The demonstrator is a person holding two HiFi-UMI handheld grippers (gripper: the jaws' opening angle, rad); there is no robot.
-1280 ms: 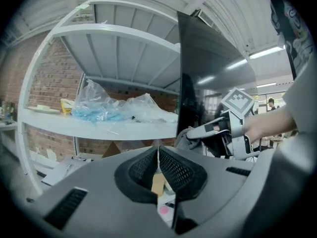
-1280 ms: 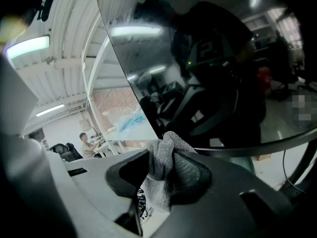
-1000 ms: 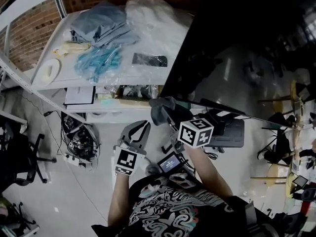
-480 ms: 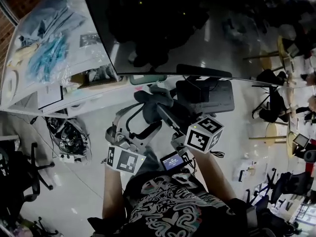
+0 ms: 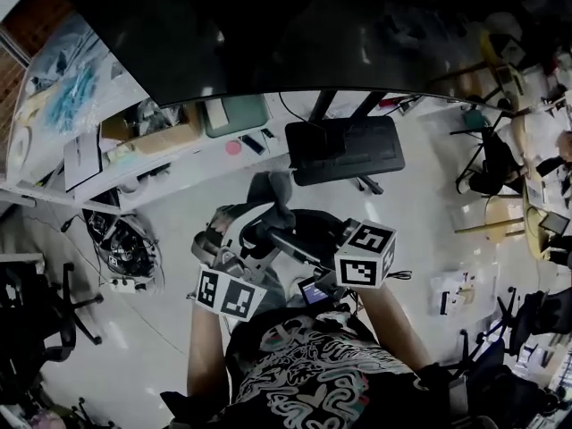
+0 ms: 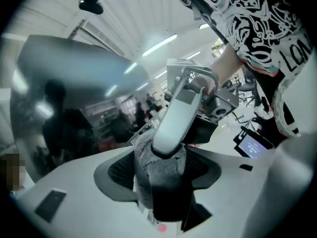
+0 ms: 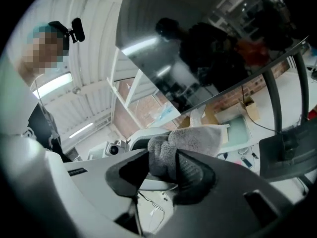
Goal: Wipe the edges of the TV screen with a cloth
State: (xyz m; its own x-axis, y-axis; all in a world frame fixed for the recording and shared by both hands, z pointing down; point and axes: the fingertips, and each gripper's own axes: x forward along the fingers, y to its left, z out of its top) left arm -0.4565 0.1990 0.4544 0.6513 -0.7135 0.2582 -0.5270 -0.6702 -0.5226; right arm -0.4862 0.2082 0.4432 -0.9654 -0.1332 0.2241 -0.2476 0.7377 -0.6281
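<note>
Pale glossy floor (image 5: pixel 429 213) fills the lower room, and a brick wall (image 5: pixel 36 12) shows at the far left behind white shelving (image 5: pixel 170 164). On the shelving lie blue plastic-wrapped bundles (image 5: pixel 67 96), a cardboard box (image 5: pixel 143 132) and a pale green tray (image 5: pixel 234 114). A tangle of cables (image 5: pixel 130 248) sits on the floor below, near a black office chair (image 5: pixel 36 302). More chairs (image 5: pixel 496 164) and loose papers (image 5: pixel 460 293) stand off to the right.

The TV screen (image 5: pixel 295 34), dark and mirror-like, spans the top of the head view. Under its bottom edge the black stand base (image 5: pixel 344 150) and its struts lie between the screen and the grippers.

The grey cloth (image 5: pixel 273 190) is bunched in the air, apart from the screen and touching none of its edges. The right gripper (image 7: pixel 166 170) is clamped on one end of the cloth. The left gripper (image 6: pixel 161 175) has just been closing. The cloth fills the gap between its pads and meets both, and a pale jaw of the right gripper rests on top of the wad.
</note>
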